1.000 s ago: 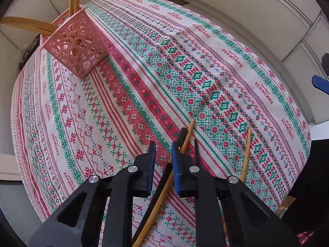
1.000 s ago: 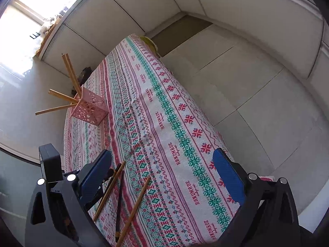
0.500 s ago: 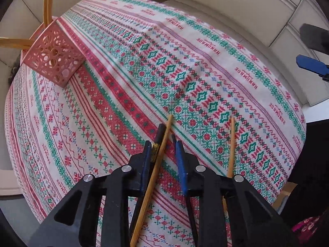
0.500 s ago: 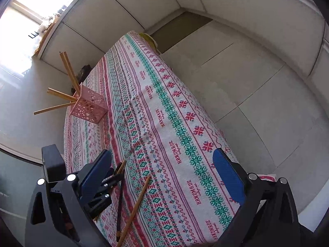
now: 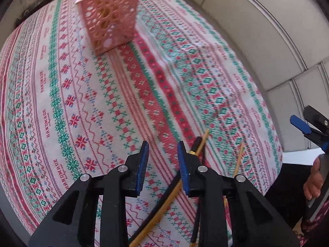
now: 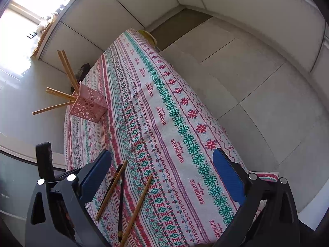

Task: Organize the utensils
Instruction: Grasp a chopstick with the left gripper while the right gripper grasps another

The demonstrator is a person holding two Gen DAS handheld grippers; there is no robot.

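Chopsticks (image 6: 111, 191) lie loose on the tablecloth (image 6: 185, 127), partly hidden behind the left gripper (image 5: 162, 164), jaws part-open, empty. Right gripper (image 6: 162, 177) gapes wide, empty.

The right gripper (image 6: 164, 177) hangs wide open above the tablecloth (image 6: 174, 111), four loose chopsticks (image 6: 136, 209) lying near its left finger, the pink holder (image 6: 89, 105) with chopsticks far off.

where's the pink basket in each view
Left wrist: pink perforated basket top centre-left, wooden chopsticks poking out of it.
Right wrist: same basket at mid-left, on the tablecloth's far edge.
Shared landmark: the dark chopstick lying among loose wooden ones.
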